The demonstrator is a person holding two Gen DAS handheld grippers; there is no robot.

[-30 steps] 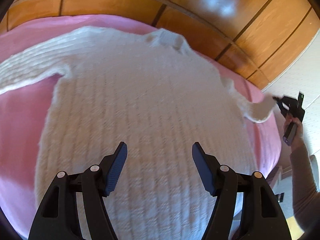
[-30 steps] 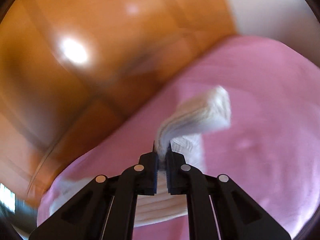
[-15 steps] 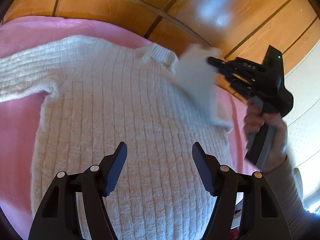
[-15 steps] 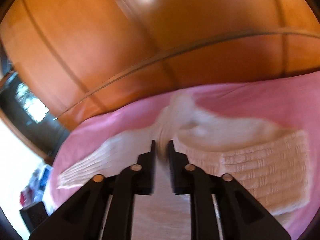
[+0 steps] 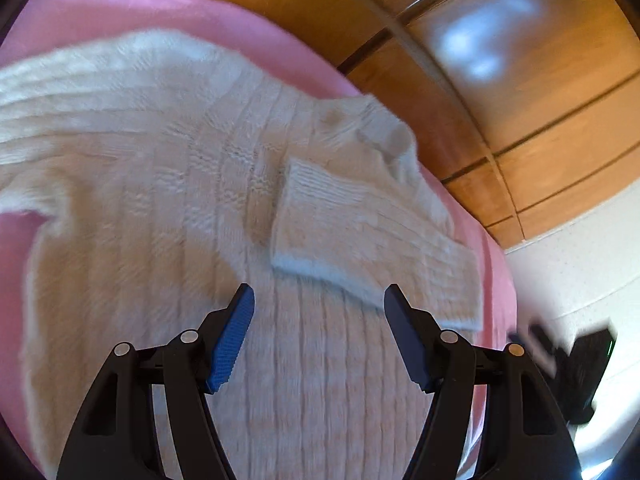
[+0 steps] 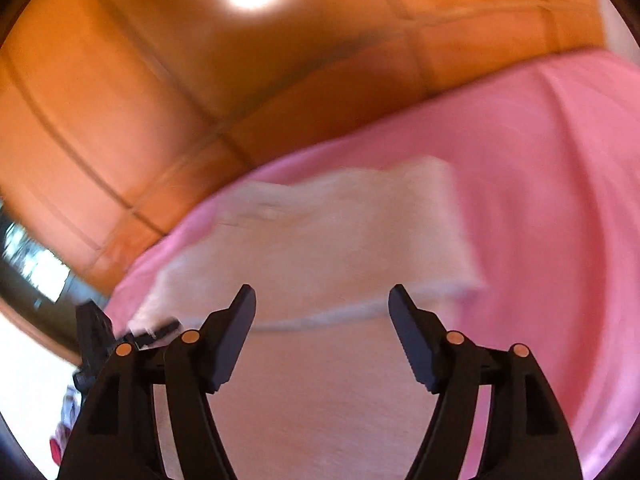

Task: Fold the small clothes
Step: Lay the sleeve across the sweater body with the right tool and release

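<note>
A white ribbed knit sweater lies flat on a pink bed cover. Its right sleeve is folded across the chest, cuff toward the middle. The other sleeve stretches out to the left. My left gripper hovers open over the sweater's lower body, empty. In the right wrist view the right gripper has its jaws opening with nothing between them, above the blurred folded sleeve. The right gripper also shows as a dark blur at the bed's right edge.
Glossy wooden panels rise behind the bed. A white wall lies to the right. Pink cover extends right of the sweater. The left gripper shows at the left edge of the right wrist view.
The right gripper carried the sleeve over the sweater's chest, let it go and drew back to the right. The left gripper shifted across the sweater and stayed open.
</note>
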